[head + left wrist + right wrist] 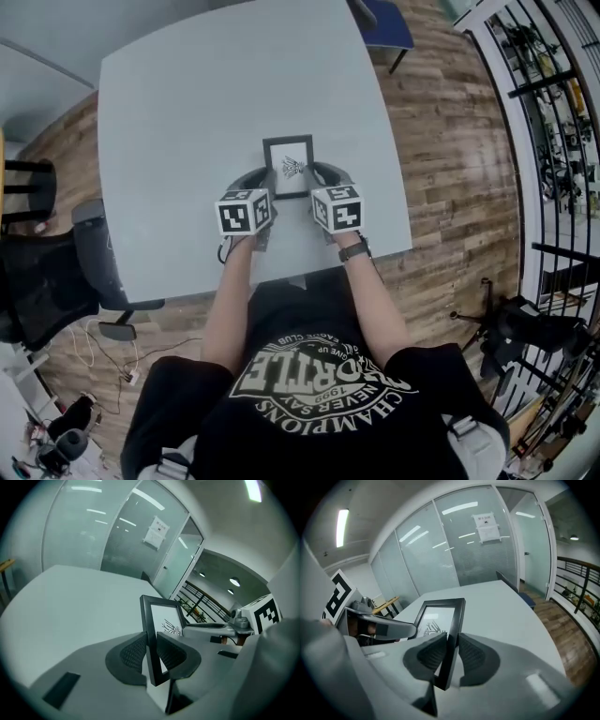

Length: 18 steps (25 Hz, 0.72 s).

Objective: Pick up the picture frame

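I have the picture frame (pixel 289 166) pinched from both sides. The left tongs (pixel 152 649) are clamped on its left border and the right tongs (pixel 450 651) on its right border, jaws narrow on the thin black moulding. It sits over the near-middle of the desk (pixel 187 112), and I judge it to be clear of the surface.

My worry is that both grips sit near the frame's near end, so the far end could droop or pivot between the pads. If my two hands drift apart or pull unevenly, one border could slip out and the frame would drop flat on the desk.

The desk around it is bare on all sides. Its near edge lies just under my wrists, the black chair (pixel 47 272) is off to the left, and the railing (pixel 553 141) is well apart on the right.
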{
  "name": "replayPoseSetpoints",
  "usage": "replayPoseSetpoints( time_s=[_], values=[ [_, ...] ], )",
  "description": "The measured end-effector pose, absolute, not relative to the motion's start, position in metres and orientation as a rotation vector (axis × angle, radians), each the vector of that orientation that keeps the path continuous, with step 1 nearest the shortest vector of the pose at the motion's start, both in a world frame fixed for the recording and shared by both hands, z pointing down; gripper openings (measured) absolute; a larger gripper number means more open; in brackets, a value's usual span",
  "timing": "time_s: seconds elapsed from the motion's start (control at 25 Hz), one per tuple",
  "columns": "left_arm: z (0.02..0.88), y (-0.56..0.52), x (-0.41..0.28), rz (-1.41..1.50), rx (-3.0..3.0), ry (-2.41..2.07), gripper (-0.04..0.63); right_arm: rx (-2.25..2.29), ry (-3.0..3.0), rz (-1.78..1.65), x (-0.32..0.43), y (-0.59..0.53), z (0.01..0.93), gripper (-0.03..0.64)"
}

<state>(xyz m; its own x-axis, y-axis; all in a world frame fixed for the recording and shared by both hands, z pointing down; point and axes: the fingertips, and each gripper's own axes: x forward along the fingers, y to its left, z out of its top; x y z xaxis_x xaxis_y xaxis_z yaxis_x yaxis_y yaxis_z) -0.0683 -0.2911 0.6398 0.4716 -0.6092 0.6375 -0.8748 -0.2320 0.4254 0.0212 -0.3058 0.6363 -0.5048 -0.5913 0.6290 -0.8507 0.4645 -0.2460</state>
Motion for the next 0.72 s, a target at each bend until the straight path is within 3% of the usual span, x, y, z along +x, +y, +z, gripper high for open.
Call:
replayPoseSetpoints(
  time_s=[0.72],
  values=[
    [0.341,-0.336,-0.108,0.113,2.395,-1.776,0.071,1.432,-2.732,0.05,-0.016,-0.353,0.336,0.072]
  ],
)
